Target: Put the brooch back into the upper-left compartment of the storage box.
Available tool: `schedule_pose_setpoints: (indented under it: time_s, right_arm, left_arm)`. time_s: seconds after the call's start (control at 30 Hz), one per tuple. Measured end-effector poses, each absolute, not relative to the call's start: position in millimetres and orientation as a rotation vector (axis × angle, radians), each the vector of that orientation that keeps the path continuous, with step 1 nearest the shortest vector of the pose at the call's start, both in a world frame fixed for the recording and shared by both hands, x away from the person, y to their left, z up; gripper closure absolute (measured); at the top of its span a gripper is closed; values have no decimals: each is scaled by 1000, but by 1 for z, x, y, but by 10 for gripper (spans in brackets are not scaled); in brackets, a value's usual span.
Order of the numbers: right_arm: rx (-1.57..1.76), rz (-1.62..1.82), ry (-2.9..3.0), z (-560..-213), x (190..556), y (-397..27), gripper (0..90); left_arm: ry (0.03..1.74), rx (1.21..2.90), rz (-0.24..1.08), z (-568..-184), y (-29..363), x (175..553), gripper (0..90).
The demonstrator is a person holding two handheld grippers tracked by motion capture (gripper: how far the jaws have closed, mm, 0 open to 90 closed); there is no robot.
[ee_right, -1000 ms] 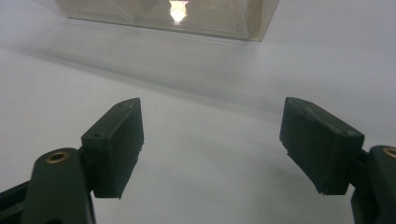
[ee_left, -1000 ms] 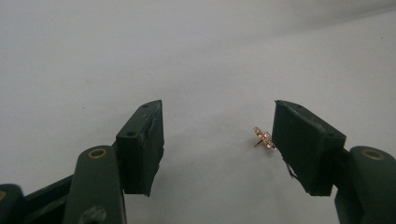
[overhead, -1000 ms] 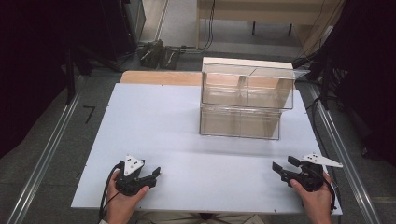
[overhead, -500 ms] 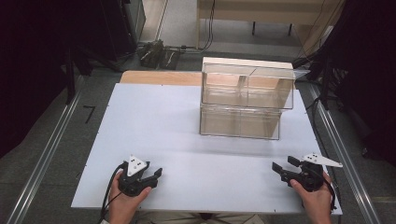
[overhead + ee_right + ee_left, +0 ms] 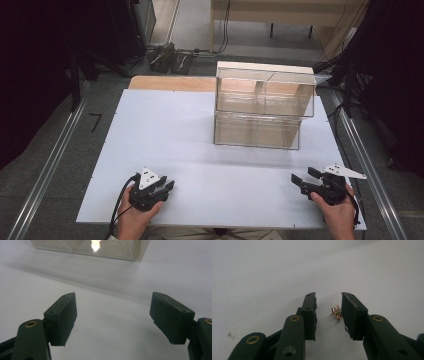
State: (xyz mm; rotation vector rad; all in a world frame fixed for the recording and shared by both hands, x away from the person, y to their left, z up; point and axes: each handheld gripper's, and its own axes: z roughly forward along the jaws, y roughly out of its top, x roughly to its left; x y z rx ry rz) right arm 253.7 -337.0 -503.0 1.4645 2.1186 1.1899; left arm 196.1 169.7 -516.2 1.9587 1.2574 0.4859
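Note:
A tiny gold trinket with small stones (image 5: pixel 336 311) lies on the white table (image 5: pixel 165 135). It sits between the jaws of my left gripper (image 5: pixel 328 298), right beside the right-hand pad, with a gap to the left-hand pad. These jaws have just been closing around it and do not pinch it. In the high view the left gripper (image 5: pixel 167 187) rests near the table's front left edge. My right gripper (image 5: pixel 302 175) is at the front right, its jaws wide apart with nothing between them (image 5: pixel 113 300).
A clear plastic two-tier drawer box (image 5: pixel 262 107) stands at the back right of the table, and its lower edge (image 5: pixel 100 247) lies ahead of the right gripper. Bare white tabletop spans between the two hands. Dark floor and cables lie beyond.
The left gripper's jaws have narrowed. Both hands have stayed where they were, and the right jaws remain wide.

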Motion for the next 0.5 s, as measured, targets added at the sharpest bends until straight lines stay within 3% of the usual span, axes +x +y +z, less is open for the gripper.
schedule_pose_setpoints:
  time_s: [0.13,0.5]
  right_arm:
    - [1464,1188,2119,-503,254,-337,208]
    - [1465,1190,2118,-503,253,-337,210]
  left_arm:
    - [1232,1973,465,-517,167,195,811]
    - [1209,1970,427,-514,167,192,900]
